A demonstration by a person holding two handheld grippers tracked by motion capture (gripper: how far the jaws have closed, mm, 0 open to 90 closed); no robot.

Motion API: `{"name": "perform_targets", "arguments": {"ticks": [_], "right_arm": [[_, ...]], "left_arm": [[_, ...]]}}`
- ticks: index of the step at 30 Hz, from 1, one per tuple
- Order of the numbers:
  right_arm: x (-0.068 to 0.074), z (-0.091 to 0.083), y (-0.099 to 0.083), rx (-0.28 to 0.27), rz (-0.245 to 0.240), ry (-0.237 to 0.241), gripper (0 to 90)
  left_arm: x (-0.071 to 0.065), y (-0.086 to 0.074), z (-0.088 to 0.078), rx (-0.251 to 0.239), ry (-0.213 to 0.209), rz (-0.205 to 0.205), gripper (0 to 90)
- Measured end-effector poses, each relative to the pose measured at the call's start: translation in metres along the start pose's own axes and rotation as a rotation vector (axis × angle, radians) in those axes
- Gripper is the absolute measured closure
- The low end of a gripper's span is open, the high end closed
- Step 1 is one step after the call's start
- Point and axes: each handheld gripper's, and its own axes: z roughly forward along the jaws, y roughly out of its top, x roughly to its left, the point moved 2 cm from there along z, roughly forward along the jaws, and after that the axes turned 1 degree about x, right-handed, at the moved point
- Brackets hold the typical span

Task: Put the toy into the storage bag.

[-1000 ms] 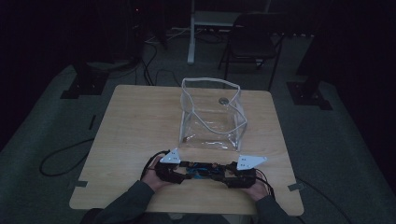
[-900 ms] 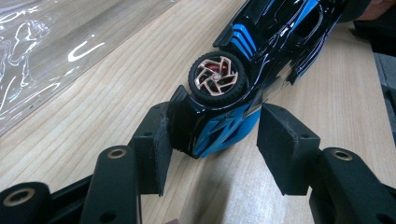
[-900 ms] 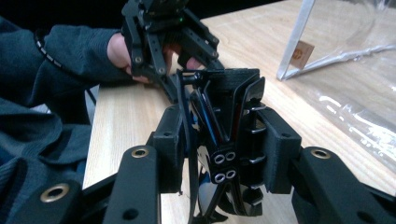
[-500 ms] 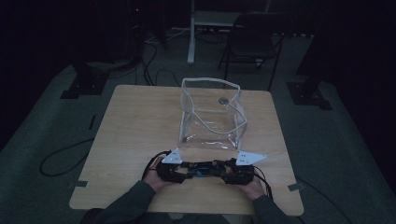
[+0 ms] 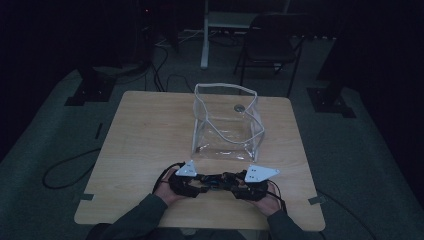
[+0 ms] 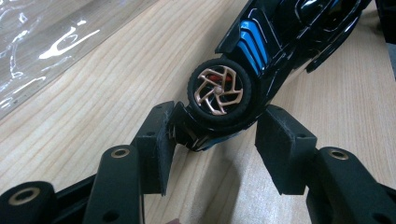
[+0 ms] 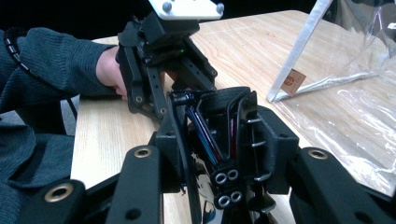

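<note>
right gripper (image 7: 219,140) | fingers clamp toy car (image 7: 219,135) rear | left gripper (image 7: 163,65) opposite

A black toy car (image 6: 280,42) with blue stripes and a copper-spoked wheel (image 6: 219,92) lies stretched between both pairs of jaws: one end, wheel showing, between the left jaws, its rear with four exhaust pipes (image 7: 225,186) clamped between the right jaws.

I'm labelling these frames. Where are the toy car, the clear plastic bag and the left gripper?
toy car (image 6: 219,91): left gripper view, on its copper-spoked wheel.
clear plastic bag (image 5: 227,131): high view, on its front wall.
left gripper (image 6: 212,144): left gripper view, midway between its pads.
</note>
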Motion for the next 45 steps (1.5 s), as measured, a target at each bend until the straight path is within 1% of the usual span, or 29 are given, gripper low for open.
{"name": "perform_targets", "arguments": {"ticks": [2,4,6,10,12,20,30,34,36,39,43,45], "right_arm": [[-0.001,-0.001,0.0,-0.01,0.013,0.001,59.3],[-0.002,-0.003,0.001,-0.016,0.026,0.002,59.4],[-0.003,-0.006,0.003,-0.019,0.03,-0.005,59.4],[-0.005,-0.009,0.002,-0.016,0.036,-0.022,59.4],[-0.005,-0.01,0.002,-0.015,0.038,-0.024,59.5],[-0.007,-0.015,0.003,-0.008,0.028,-0.047,59.5],[-0.01,-0.02,0.003,0.001,0.024,-0.059,59.5],[-0.01,-0.02,0.003,0.011,0.021,-0.069,59.5],[-0.011,-0.02,0.003,0.013,0.018,-0.072,59.5],[-0.01,-0.021,0.003,0.015,0.015,-0.074,59.5],[-0.01,-0.022,0.004,0.015,0.012,-0.079,59.5],[-0.011,-0.024,0.005,0.015,0.008,-0.082,59.5]], "left_arm": [[0.0,0.0,-0.001,-0.01,-0.01,0.0,48.8],[0.001,0.001,-0.003,-0.021,-0.007,-0.007,49.9],[0.003,0.001,-0.005,-0.036,-0.001,-0.022,50.5],[0.008,0.0,-0.01,-0.049,0.008,-0.043,50.8],[0.009,0.0,-0.01,-0.051,0.012,-0.044,50.8],[0.013,-0.002,-0.012,-0.049,0.023,-0.055,49.8],[0.019,-0.004,-0.013,-0.05,0.058,-0.075,45.7],[0.021,-0.005,-0.013,-0.038,0.084,-0.068,44.5],[0.02,-0.005,-0.012,-0.021,0.105,-0.052,43.3],[0.02,-0.006,-0.009,-0.011,0.116,-0.043,42.3],[0.021,-0.007,-0.008,-0.004,0.129,-0.047,41.7],[0.022,-0.007,-0.008,-0.009,0.133,-0.056,41.5]]}}
